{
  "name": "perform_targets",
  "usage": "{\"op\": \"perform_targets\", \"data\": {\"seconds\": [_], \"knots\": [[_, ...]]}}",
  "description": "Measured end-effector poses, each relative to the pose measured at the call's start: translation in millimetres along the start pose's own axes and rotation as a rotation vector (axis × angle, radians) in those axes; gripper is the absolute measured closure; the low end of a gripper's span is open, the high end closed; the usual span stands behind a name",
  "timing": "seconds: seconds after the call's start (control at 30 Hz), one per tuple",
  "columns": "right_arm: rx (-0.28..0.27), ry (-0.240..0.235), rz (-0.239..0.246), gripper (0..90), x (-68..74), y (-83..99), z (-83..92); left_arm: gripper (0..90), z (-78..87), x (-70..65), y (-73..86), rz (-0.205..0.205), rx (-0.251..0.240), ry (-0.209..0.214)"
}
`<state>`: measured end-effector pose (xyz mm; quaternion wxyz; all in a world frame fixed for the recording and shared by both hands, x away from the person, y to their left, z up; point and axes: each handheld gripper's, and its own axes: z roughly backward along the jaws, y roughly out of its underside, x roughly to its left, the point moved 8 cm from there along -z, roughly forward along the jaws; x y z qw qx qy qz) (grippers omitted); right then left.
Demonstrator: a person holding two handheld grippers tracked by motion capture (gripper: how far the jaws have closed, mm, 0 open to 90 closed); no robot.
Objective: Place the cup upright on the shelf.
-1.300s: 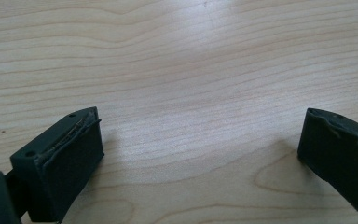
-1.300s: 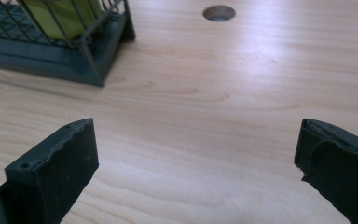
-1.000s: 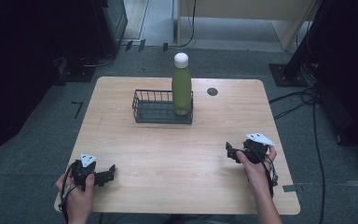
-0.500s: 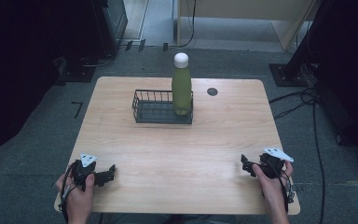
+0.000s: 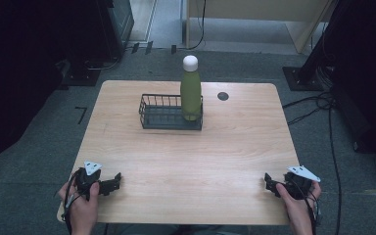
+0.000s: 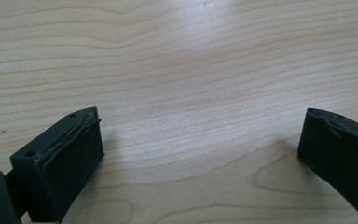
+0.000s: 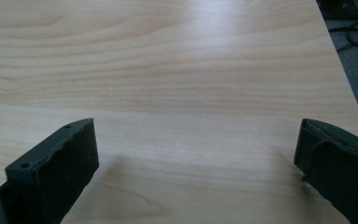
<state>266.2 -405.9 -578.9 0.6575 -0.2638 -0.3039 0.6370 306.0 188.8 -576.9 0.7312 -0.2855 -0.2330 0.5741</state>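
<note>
Table (image 5: 186,156) bare between jaws; bottle (image 5: 191,90) far.

So there's a table (image 5: 186,161) with a wire basket (image 5: 161,113) sitting toward the far side, about centered, and a bottle (image 5: 191,90) standing upright in the basket's right end. Just right of that, near the far edge, there's a small round hole (image 5: 223,96) in the tabletop. The left gripper (image 5: 113,182) rests at the near left corner and the right gripper (image 5: 269,183) at the near right corner, well apart, both far from the basket.
</note>
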Motion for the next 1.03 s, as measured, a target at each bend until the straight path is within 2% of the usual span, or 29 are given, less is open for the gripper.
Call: {"op": "perform_targets", "data": {"seconds": [0.23,0.57,0.8,1.03], "knots": [[0.035,0.031,0.018,0.0,-10.4,8.6,5.0,0.2,0.0,0.0,0.0,0.000,0.000,0.000],[0.036,0.028,0.029,0.0,-10.2,9.3,5.3,0.2,0.0,0.0,0.1,0.000,0.000,0.000],[0.037,0.046,0.010,0.0,-9.4,10.8,6.8,0.2,-0.1,0.0,0.0,0.000,0.000,0.000],[0.036,0.049,0.011,0.0,-9.4,11.1,7.2,0.2,-0.1,0.1,0.0,0.000,0.000,0.000]]}}
